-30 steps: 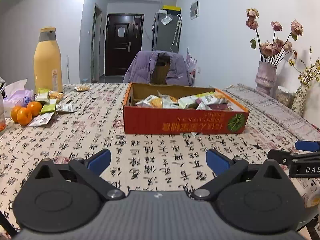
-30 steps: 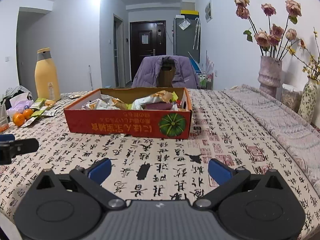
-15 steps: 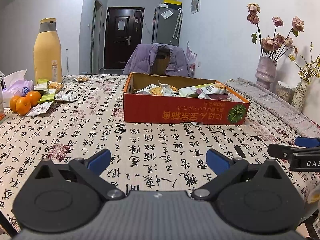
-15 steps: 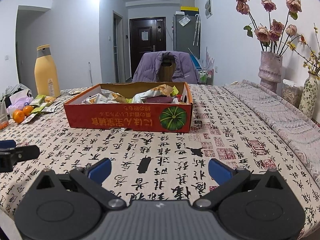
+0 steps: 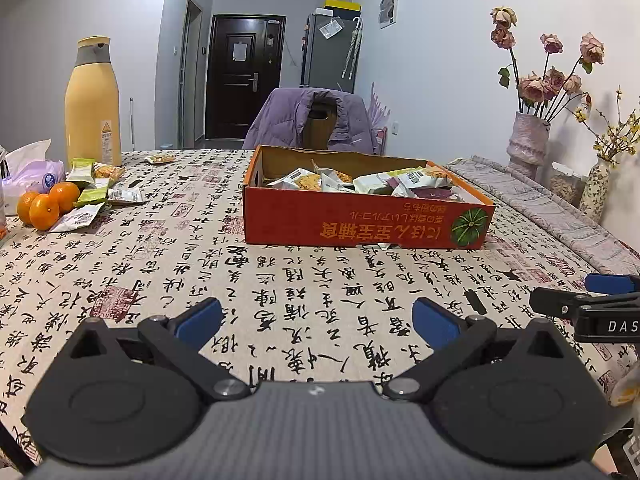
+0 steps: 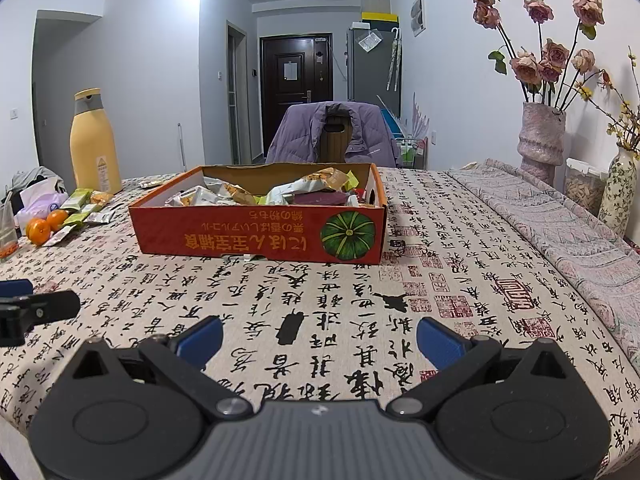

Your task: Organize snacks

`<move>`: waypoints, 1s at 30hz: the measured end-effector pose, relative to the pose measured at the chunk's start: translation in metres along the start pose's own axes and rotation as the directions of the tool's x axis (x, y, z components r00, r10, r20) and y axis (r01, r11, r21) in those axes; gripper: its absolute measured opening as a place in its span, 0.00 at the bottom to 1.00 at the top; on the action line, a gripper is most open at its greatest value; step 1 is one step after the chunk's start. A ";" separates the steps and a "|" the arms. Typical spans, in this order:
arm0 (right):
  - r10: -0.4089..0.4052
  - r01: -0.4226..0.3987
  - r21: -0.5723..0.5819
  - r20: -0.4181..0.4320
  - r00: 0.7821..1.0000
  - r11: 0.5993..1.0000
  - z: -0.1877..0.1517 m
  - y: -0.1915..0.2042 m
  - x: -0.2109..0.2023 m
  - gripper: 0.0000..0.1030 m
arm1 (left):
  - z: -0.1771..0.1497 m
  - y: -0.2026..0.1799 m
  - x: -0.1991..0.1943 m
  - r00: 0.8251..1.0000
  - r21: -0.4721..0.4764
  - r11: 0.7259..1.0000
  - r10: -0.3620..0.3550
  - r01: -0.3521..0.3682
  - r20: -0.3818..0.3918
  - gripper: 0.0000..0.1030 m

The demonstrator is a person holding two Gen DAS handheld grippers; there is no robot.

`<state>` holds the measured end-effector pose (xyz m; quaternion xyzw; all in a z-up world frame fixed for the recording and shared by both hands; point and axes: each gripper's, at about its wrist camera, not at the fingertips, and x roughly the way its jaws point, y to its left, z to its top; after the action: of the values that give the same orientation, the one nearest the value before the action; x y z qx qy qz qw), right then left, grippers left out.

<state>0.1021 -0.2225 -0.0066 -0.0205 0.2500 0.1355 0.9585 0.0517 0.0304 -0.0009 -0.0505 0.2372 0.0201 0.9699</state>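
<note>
A shallow orange cardboard box (image 5: pixel 360 230) (image 6: pixel 256 236) with a pumpkin print stands mid-table, holding several snack packets (image 5: pixel 400 180) (image 6: pixel 304 188). More loose packets (image 5: pixel 100 196) (image 6: pixel 86 208) lie at the far left beside the oranges. My left gripper (image 5: pixel 318 320) is open, low over the tablecloth, well short of the box, with nothing between its blue pads. My right gripper (image 6: pixel 320 338) is also open and empty, near the front edge. Each gripper's finger shows at the side of the other's view.
Oranges (image 5: pixel 46 206) (image 6: pixel 44 226) and a tissue pack (image 5: pixel 30 170) sit at the left edge. A tall yellow bottle (image 5: pixel 93 100) (image 6: pixel 94 140) stands behind them. Two flower vases (image 5: pixel 528 140) (image 6: pixel 542 140) line the right wall. A chair with a purple jacket (image 5: pixel 312 120) faces the far side.
Both views have shifted slightly: the box sits a little lower and the table looks flatter, so both grippers have lowered and tilted a bit. Both stay open and empty.
</note>
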 end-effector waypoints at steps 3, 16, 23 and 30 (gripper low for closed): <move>0.000 0.000 0.000 0.000 1.000 1.000 0.000 0.000 0.000 1.00 | 0.000 0.000 0.000 1.000 0.001 1.000 0.001 -0.001 0.000 1.00; 0.000 0.000 -0.001 -0.001 1.000 1.000 0.000 0.000 0.000 1.00 | -0.002 -0.001 -0.002 1.000 0.001 1.000 -0.006 0.006 0.003 1.00; -0.001 0.001 -0.002 -0.002 1.000 1.000 -0.001 0.001 0.000 1.00 | -0.003 -0.002 -0.003 1.000 0.001 1.000 -0.008 0.008 0.002 1.00; -0.001 0.001 -0.002 -0.002 1.000 1.000 -0.001 0.001 0.000 1.00 | -0.003 -0.002 -0.003 1.000 0.001 1.000 -0.010 0.010 0.002 1.00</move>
<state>0.1018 -0.2220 -0.0071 -0.0218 0.2508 0.1353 0.9583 0.0481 0.0278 -0.0015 -0.0512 0.2361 0.0151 0.9703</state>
